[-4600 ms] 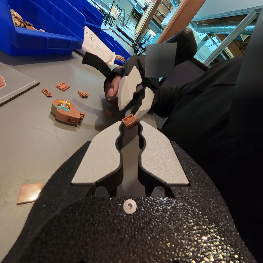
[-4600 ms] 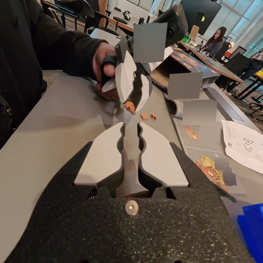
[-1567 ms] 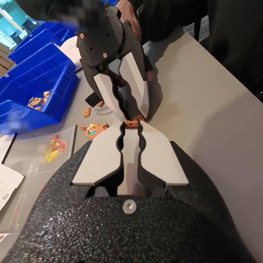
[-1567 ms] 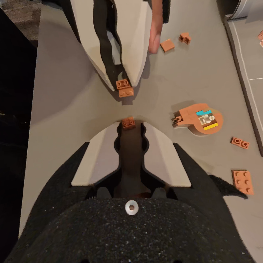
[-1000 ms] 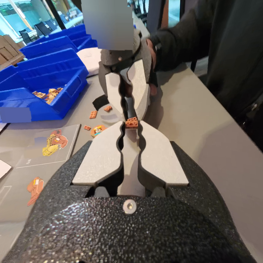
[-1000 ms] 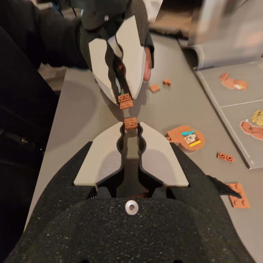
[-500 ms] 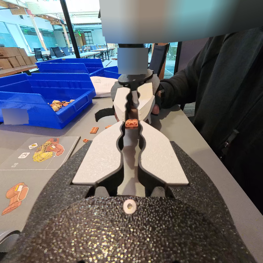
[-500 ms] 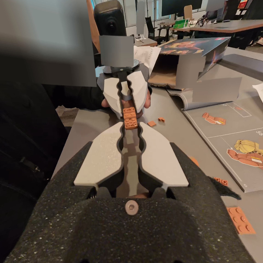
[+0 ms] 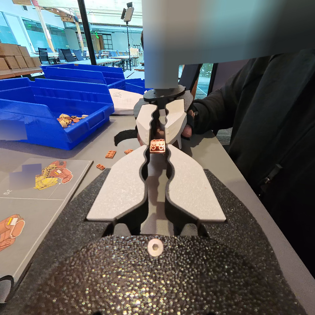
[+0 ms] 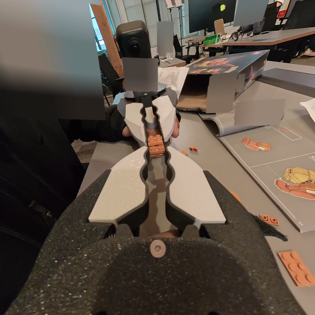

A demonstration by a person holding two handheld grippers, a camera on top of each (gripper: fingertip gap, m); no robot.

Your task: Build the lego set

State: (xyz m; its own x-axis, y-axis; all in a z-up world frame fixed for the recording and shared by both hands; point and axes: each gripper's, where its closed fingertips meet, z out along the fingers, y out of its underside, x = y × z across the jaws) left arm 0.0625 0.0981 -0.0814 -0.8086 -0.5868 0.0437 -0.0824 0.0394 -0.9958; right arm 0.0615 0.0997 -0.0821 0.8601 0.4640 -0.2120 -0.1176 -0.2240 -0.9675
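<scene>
My left gripper (image 9: 157, 148) is shut on a small brown brick (image 9: 157, 148) held at its fingertips above the grey table (image 9: 213, 153). My right gripper (image 10: 156, 151) is shut on a second small brown brick (image 10: 156, 150). The two grippers face each other tip to tip. In the right wrist view the left gripper's brick (image 10: 154, 140) sits against my right brick. In the left wrist view the right gripper (image 9: 157, 140) stands just behind my left brick, its brick (image 9: 157, 142) touching it.
Blue bins (image 9: 68, 109) stand at the far left, one with loose pieces. An open instruction booklet (image 9: 42, 179) lies on the table. Loose brown plates (image 9: 110, 154) (image 10: 298, 267) lie about. An open cardboard box (image 10: 221, 76) lies behind. A person in black (image 9: 272, 136) holds the grippers. The tips of both grippers are at nearly the same place.
Both grippers rose from the table and levelled out, each keeping its brick. The gap between the two bricks closed; they now touch.
</scene>
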